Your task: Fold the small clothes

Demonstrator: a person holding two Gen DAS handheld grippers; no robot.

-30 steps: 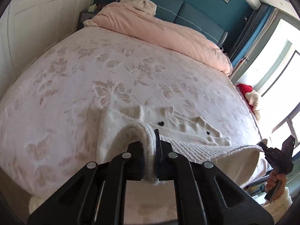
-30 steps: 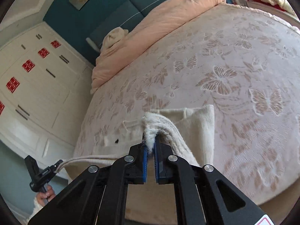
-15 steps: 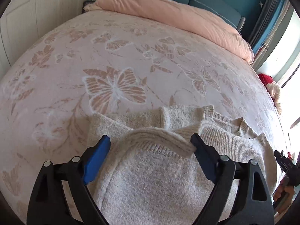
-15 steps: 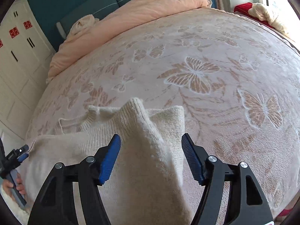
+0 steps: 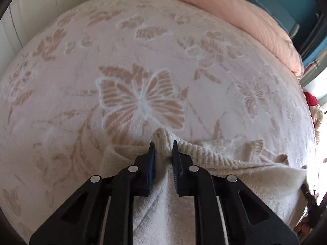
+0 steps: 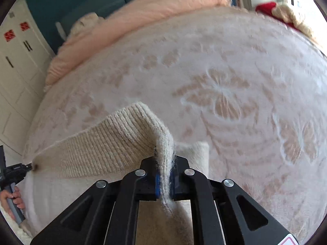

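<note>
A small cream knitted sweater (image 5: 224, 159) lies on the bed near its front edge. My left gripper (image 5: 162, 149) is shut on a bunched fold of its ribbed edge. My right gripper (image 6: 164, 163) is shut on the other end of the same ribbed edge (image 6: 114, 143), which is lifted and stretched taut between the two grippers. The left gripper also shows at the left edge of the right wrist view (image 6: 12, 173), held in a hand. The lower part of the sweater is hidden under the gripper bodies.
The pink bedspread (image 5: 141, 102) with butterfly patterns stretches ahead. A peach duvet (image 5: 235, 10) lies bunched along the teal headboard (image 6: 81, 6). White wardrobe doors (image 6: 16, 61) stand at the left side. A red and cream item (image 6: 282, 12) sits beyond the bed's right side.
Both grippers were open over the sweater half a second ago. They have closed on its ribbed edge and lifted it. The right wrist view is blurred from motion.
</note>
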